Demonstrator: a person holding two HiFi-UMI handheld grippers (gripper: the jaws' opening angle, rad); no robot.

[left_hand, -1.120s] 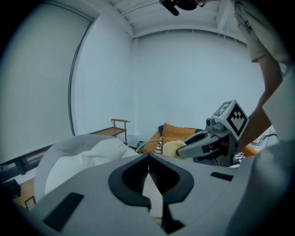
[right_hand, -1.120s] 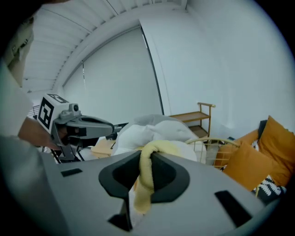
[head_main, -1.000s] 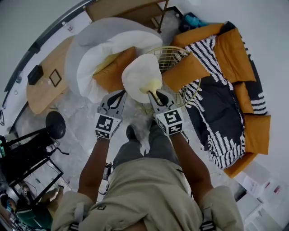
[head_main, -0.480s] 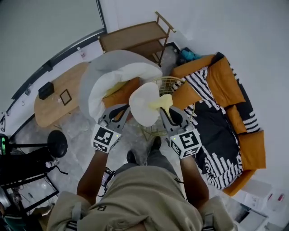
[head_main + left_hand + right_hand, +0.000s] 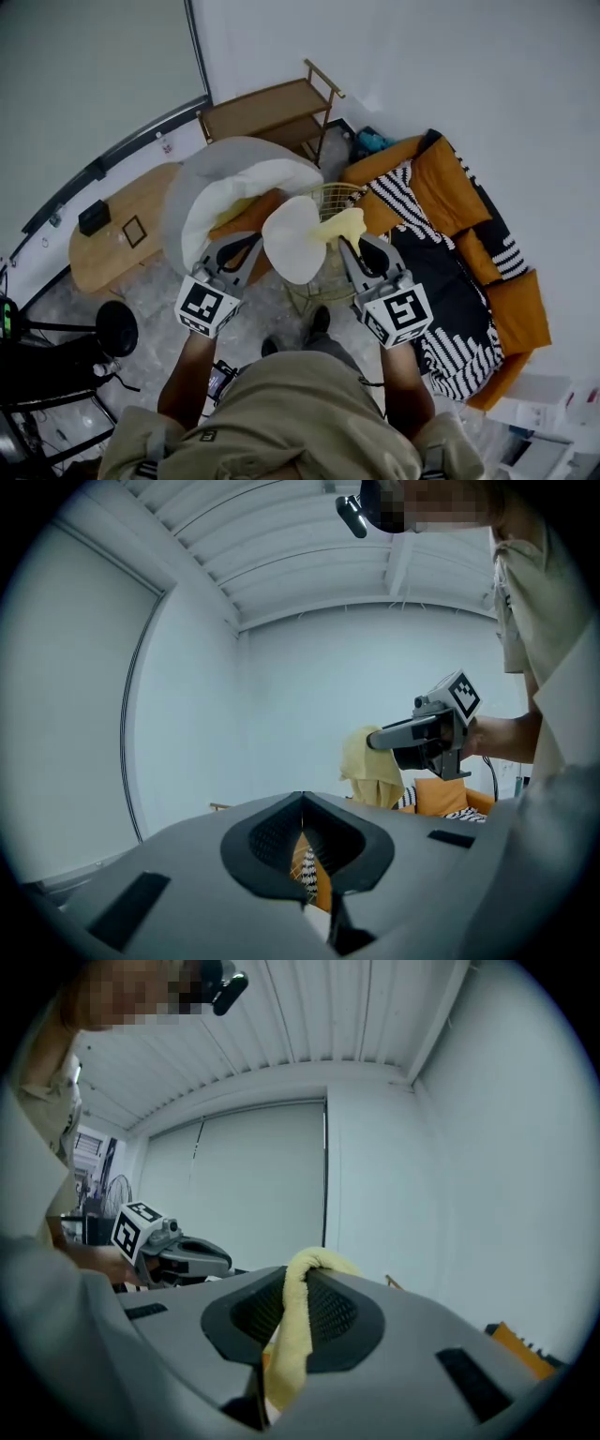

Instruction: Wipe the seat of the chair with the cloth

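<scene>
The chair has a round white seat (image 5: 289, 242) on a gold wire frame (image 5: 345, 199), seen in the head view just ahead of both grippers. My right gripper (image 5: 353, 246) is shut on a yellow cloth (image 5: 337, 225), which hangs at the seat's right edge. In the right gripper view the cloth (image 5: 292, 1327) is draped over and between the jaws of that gripper (image 5: 305, 1271). My left gripper (image 5: 234, 255) sits at the seat's left edge with its jaws together and nothing in them. The left gripper view shows the right gripper (image 5: 398, 738) held level with the cloth (image 5: 373, 766) dangling from it.
A grey and white padded lounge chair (image 5: 220, 178) with an orange cushion stands left of the seat. An orange sofa with a black and white striped throw (image 5: 441, 239) is to the right. A wooden shelf (image 5: 267, 108), a wooden table (image 5: 108, 239) and a black stool (image 5: 117, 328) stand around.
The right gripper has carried the cloth from the lower middle of the seat to its right edge. Both grippers have spread slightly apart, and the head view has pulled back from the chair.
</scene>
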